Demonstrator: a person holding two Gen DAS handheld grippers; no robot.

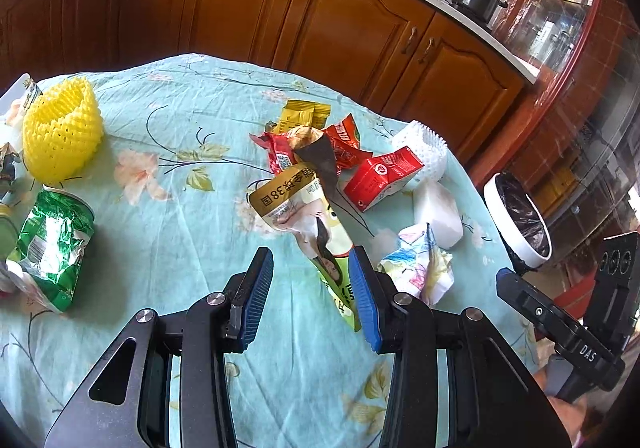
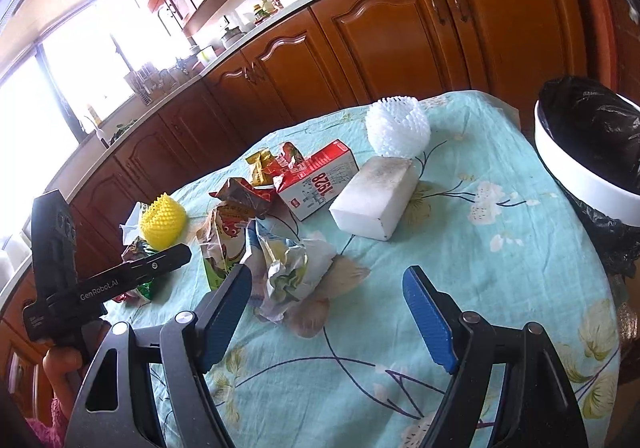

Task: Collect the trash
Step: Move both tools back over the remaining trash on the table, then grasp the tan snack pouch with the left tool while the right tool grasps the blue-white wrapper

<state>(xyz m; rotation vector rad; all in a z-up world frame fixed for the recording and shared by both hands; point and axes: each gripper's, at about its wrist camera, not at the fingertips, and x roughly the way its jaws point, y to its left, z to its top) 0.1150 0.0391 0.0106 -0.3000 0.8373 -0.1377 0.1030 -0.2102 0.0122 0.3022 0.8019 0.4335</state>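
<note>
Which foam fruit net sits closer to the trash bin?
The white foam fruit net, beside the white foam block; the yellow foam net lies across the table.

Bright daylight, blown-out window (image 2: 60, 75) glare (fisheye-bent edges).

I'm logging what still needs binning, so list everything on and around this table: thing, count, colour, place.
Yellow foam net: 1, yellow, far left of table.
White foam net: 1, white, far side, beside foam block.
Foam block: 1, white, right of carton.
Carton: 1, red and white, lying mid-table.
Green bag: 1, green, crumpled, left edge.
Wrappers: several, red, yellow, brown, piled mid-table.
Long packet: 1, gold and green, ahead of left gripper.
Crumpled paper: 1, white with coloured print, near edge.
Bin: 1, white, black liner, off table's right.
Tablecloth: 1, light blue floral.
Left gripper: open, empty.
Right gripper: open, empty.
</note>
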